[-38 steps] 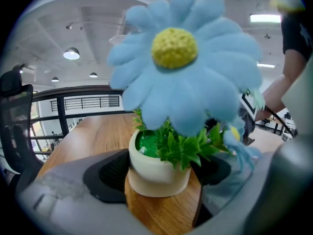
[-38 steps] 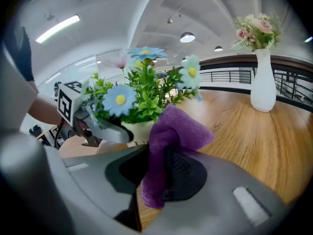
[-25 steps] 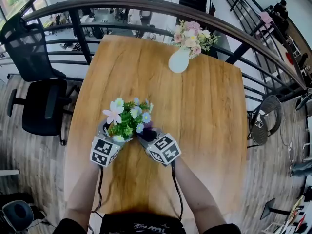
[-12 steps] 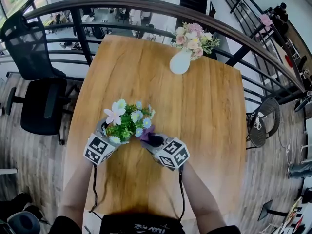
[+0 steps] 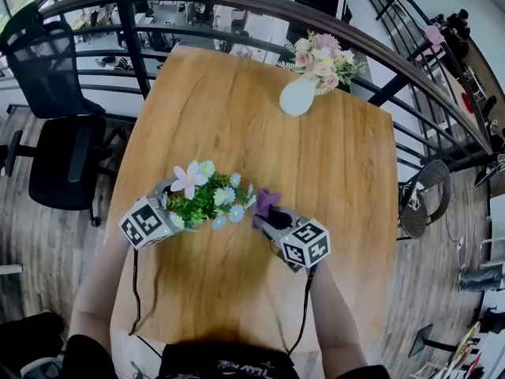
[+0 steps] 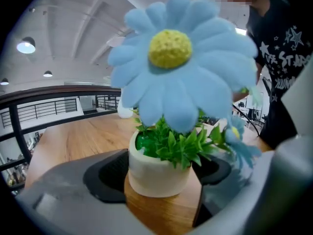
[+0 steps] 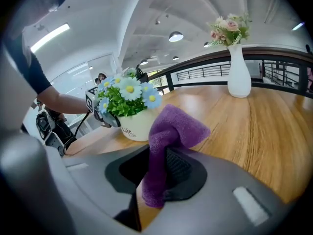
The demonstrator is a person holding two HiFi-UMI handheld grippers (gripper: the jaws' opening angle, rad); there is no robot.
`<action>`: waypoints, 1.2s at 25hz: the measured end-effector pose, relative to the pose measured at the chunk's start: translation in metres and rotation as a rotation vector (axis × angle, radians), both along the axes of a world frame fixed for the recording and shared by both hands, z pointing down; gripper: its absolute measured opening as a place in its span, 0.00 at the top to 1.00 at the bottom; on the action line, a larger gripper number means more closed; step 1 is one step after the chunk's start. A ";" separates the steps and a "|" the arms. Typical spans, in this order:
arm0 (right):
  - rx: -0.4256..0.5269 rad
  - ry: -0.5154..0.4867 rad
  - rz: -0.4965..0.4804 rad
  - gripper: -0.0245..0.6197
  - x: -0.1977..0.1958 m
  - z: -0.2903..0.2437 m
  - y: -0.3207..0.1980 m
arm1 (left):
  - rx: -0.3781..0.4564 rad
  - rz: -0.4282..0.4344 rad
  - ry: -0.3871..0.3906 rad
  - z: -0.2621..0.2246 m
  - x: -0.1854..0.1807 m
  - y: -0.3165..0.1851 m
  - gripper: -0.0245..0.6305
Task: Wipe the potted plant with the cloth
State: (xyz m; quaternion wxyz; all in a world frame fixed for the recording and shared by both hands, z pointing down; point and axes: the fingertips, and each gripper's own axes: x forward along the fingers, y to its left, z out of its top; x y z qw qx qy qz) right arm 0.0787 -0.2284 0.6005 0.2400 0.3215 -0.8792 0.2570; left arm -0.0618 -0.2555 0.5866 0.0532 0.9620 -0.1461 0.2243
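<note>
Head view first, from your left. Your left gripper (image 5: 167,205) has swung its marker cube outward toward the table (image 5: 237,117) edge since a second ago, but it has not let go. Its jaws stand wide around the pot (image 6: 157,173), the left pad against the pot's wall. The plant (image 5: 207,196) sits near the middle of the table's near half, about where it was.

To its right, the cloth (image 5: 265,202) has come off the plant. It was tucked against the foliage; now it stands just beside it with wood showing between. Your right gripper (image 5: 272,218) has drawn away to the right, its jaws pinched tight on the purple cloth, whose free end flops over the top. I judge this a pause between strokes: one side wiped, the pot being turned for the next.

Foliage hides the pot from the head view. In the left gripper view, leaves cover where the right pad meets the pot, and a big blue flower blocks most of the scene. You cannot tell whether the pot rests on the wood or is lifted.
</note>
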 end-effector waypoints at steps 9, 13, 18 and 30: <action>0.069 0.067 -0.054 0.83 -0.002 -0.013 -0.019 | -0.034 -0.219 -0.006 0.007 -0.041 0.006 0.32; 0.126 0.120 -0.085 0.83 0.005 -0.022 -0.044 | -0.075 -0.434 0.109 -0.006 -0.066 0.017 0.32; 0.148 0.190 -0.226 0.83 -0.001 -0.021 -0.081 | -0.102 -0.633 0.099 0.008 -0.052 0.049 0.32; 0.124 0.257 -0.679 0.84 -0.067 -0.007 -0.086 | -0.072 -0.987 0.031 0.008 0.010 0.036 0.18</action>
